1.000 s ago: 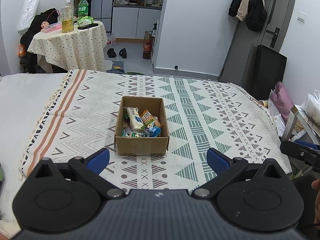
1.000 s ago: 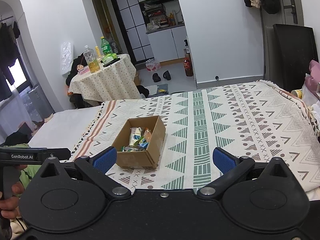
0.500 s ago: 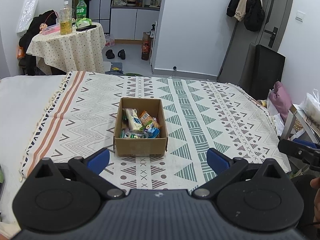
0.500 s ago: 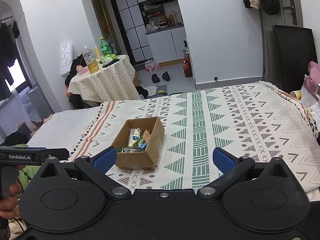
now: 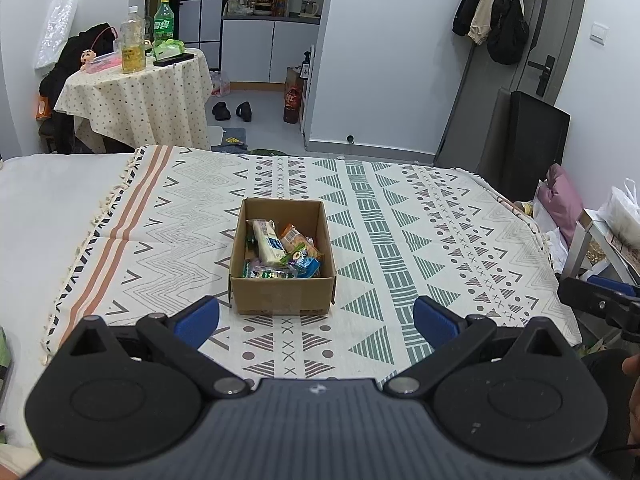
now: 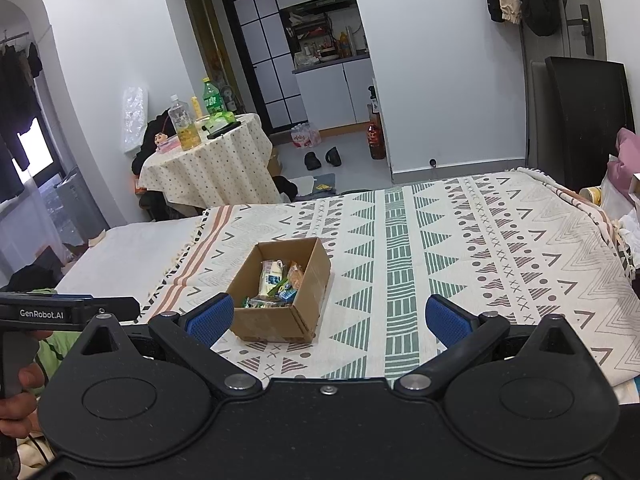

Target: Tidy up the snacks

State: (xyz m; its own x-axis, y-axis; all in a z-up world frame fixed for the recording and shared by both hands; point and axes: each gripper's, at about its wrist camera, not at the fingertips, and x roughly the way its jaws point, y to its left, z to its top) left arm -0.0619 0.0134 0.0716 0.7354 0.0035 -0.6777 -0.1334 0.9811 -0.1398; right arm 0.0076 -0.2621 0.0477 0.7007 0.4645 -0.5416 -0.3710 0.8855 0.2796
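Both your grippers hang spread wide and empty: left gripper (image 5: pixel 316 316), right gripper (image 6: pixel 330 314), each short of the box (image 5: pixel 282 298). The box sits mid-cloth (image 5: pixel 400 240), snacks (image 5: pixel 280 250) heaped loosely inside.

Risks, as judged: the packets overlap, so a pinch may lift two or slip off glossy film; the light box may skid or tip if you snag its wall.

Legible text: "GenRobot.AI" on the left gripper's body in the right view. Packet labels too small to read.
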